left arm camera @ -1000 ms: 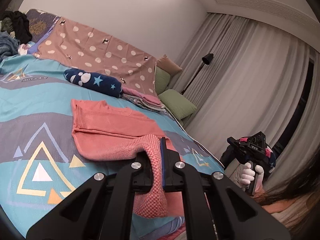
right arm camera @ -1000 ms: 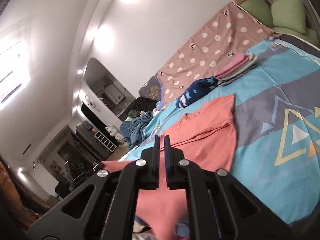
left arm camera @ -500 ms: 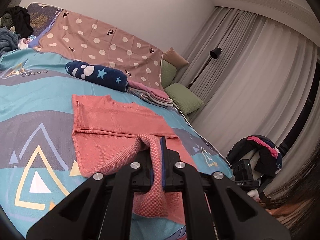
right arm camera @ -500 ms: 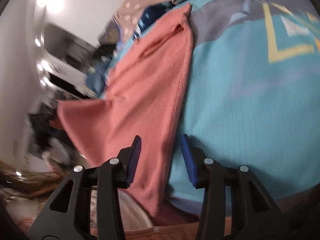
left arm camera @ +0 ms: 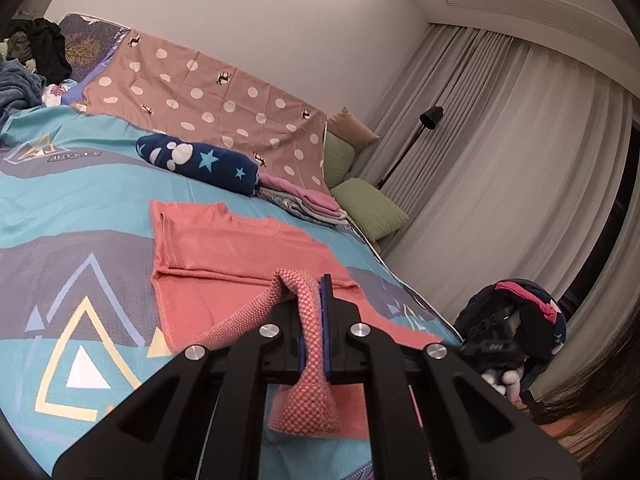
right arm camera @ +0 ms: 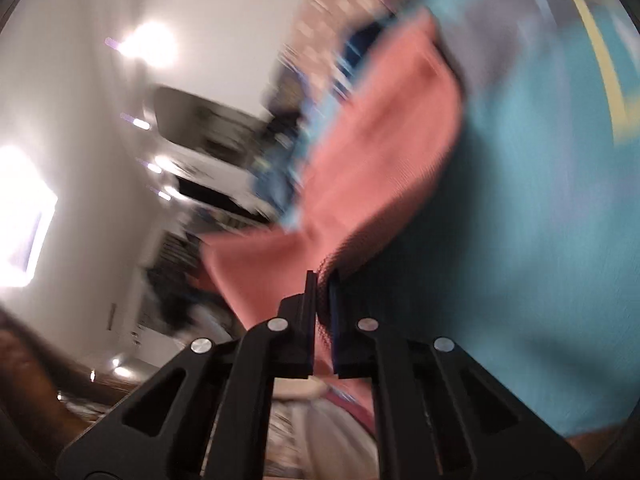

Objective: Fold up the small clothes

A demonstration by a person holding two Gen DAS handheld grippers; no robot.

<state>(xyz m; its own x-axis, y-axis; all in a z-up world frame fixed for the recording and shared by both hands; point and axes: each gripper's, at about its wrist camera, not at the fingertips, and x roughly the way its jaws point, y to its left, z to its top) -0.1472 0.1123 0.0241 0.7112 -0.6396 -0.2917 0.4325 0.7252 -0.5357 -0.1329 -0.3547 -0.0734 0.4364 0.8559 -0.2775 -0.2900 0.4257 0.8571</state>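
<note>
A salmon-pink knit top lies on the blue patterned bedspread, its upper part folded over. My left gripper is shut on the top's near hem, which bunches up between the pads and hangs below them. In the blurred right wrist view the same pink top stretches away over the bedspread. My right gripper is shut on the top's near edge, with pink fabric pinched between its blue pads. The right gripper also shows low at the right of the left wrist view, dark and partly hidden.
A rolled navy star-print garment and a stack of folded clothes lie beyond the top. A polka-dot cover, green pillows and a floor lamp stand further back. Loose clothes pile up at far left. Curtains hang at right.
My right gripper opened, dropped down to the top's near edge and shut on it. My left gripper kept its hold on the hem with little movement.
</note>
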